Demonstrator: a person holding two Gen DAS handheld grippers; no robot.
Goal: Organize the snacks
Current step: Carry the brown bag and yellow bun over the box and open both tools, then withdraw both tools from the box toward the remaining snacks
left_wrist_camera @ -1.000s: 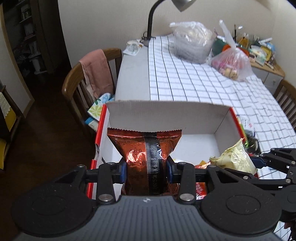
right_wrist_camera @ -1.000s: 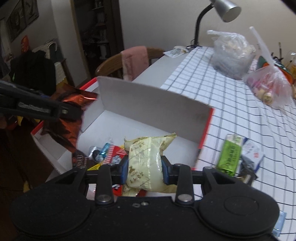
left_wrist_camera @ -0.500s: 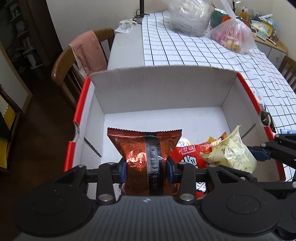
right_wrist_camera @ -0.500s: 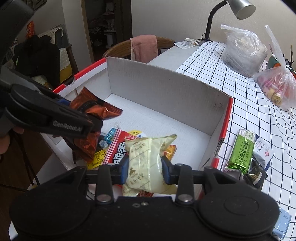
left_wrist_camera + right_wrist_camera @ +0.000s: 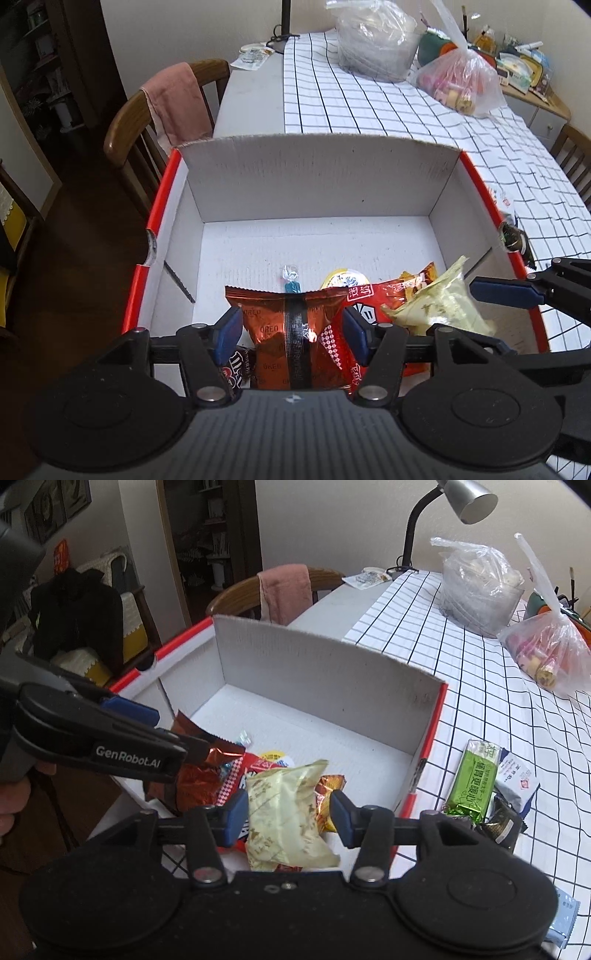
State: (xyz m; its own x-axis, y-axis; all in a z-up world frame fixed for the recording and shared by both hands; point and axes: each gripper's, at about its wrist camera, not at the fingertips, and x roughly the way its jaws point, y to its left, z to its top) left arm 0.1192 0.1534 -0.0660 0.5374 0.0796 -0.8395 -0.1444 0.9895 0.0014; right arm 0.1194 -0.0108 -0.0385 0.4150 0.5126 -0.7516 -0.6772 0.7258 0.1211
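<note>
A white cardboard box (image 5: 314, 177) with red rims stands at the table's near end. My left gripper (image 5: 291, 330) is low inside it, and its jaws are opening. The copper Oreo packet (image 5: 288, 325) stands between the blue pads, which no longer press it. To its right, my right gripper (image 5: 288, 814) is also opening around the pale yellow packet (image 5: 280, 805), with a gap showing at its right pad. Both packets rest on other snacks in the box: a red packet (image 5: 365, 295), a blue wrapped candy (image 5: 291, 284) and a dark M&M's packet (image 5: 236, 373).
Right of the box, a green packet (image 5: 472, 779), a white sachet (image 5: 517, 779) and a dark packet (image 5: 498, 823) lie on the checked tablecloth (image 5: 480, 701). Two plastic bags (image 5: 480, 590) and a desk lamp (image 5: 469, 498) stand farther back. A chair with a pink towel (image 5: 173, 103) is at the left.
Both grippers came down into the box with their packets. Their jaws then widened, and the Oreo packet and the yellow packet are no longer squeezed.
</note>
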